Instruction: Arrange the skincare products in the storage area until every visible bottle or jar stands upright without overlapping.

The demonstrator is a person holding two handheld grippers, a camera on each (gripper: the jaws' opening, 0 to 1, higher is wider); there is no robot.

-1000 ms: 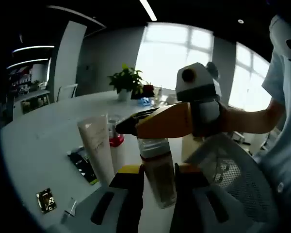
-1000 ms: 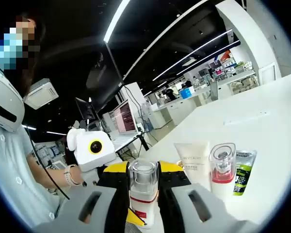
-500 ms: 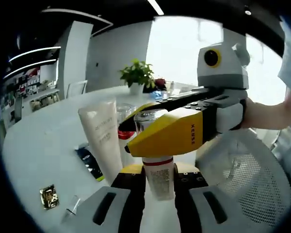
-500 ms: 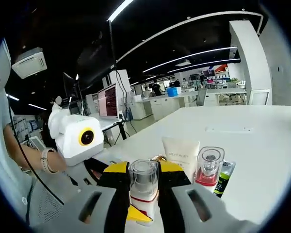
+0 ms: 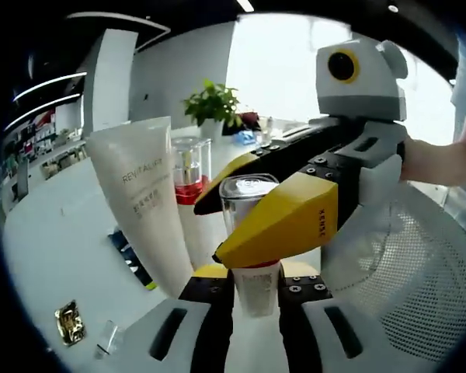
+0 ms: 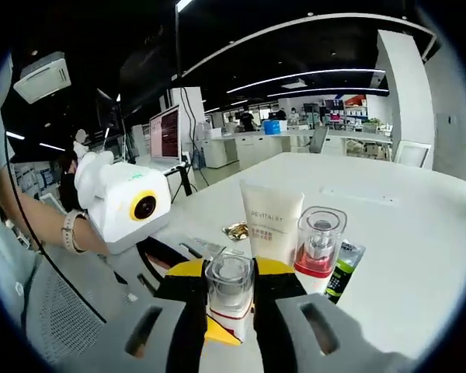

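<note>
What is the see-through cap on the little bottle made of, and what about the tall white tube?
The bottle's cap looks like clear hard plastic, maybe glass: you can see through it and it shines at the rim. The white tube looks like soft matte plastic, with a dull, even surface and printed letters. Both grippers, left and right, hold the bottle.

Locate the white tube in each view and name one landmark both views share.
Left gripper view: the white tube stands left of centre, beside the red-based jar.
Right gripper view: it stands just right of centre, left of that jar.
Shared landmark: the clear-capped bottle, between the fingers of both grippers.
</note>
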